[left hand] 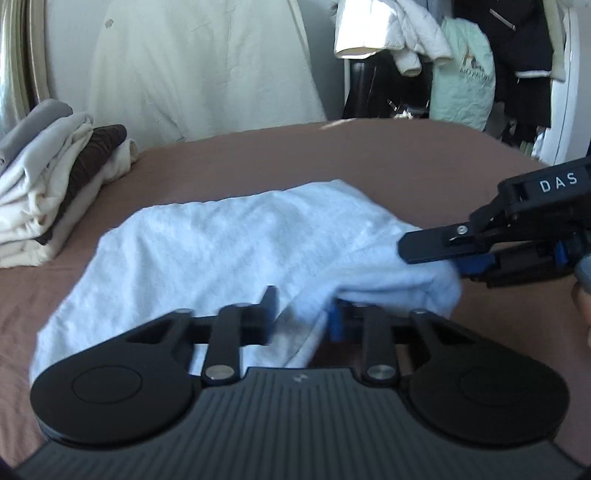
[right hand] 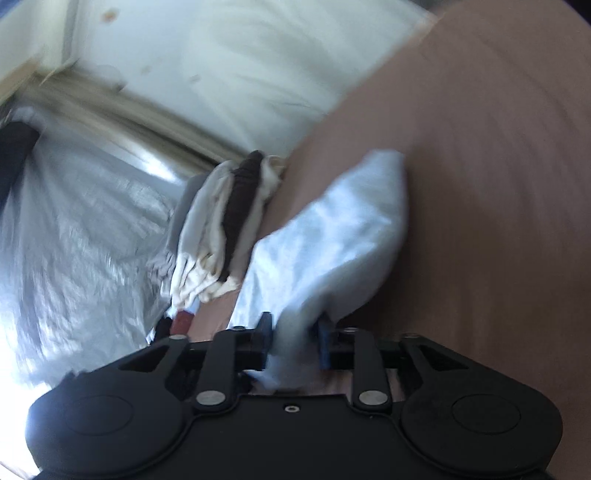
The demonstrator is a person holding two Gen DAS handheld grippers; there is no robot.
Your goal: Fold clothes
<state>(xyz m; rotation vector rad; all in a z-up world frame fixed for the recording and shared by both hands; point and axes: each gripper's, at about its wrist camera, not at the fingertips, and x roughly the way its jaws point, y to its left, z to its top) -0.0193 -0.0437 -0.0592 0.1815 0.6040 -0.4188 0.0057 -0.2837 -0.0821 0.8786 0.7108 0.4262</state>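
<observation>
A white garment (left hand: pixel 229 251) lies spread on the brown bed (left hand: pixel 369 158), partly folded over at its near right edge. My left gripper (left hand: pixel 304 314) is shut on the garment's near edge, cloth bunched between its black and blue fingers. My right gripper (left hand: pixel 439 254) reaches in from the right and pinches the garment's right corner. In the right wrist view, which is tilted and blurred, the right gripper (right hand: pixel 295 339) is shut on the white garment (right hand: pixel 332 229), which stretches away from it over the bed (right hand: pixel 498 184).
A stack of folded clothes (left hand: pixel 48 192), cream, grey and dark brown, sits at the bed's left edge; the same stack (right hand: pixel 225 218) shows in the right wrist view. A cream sheet (left hand: pixel 199 62) hangs behind the bed. Jackets (left hand: pixel 391 33) hang at the back right.
</observation>
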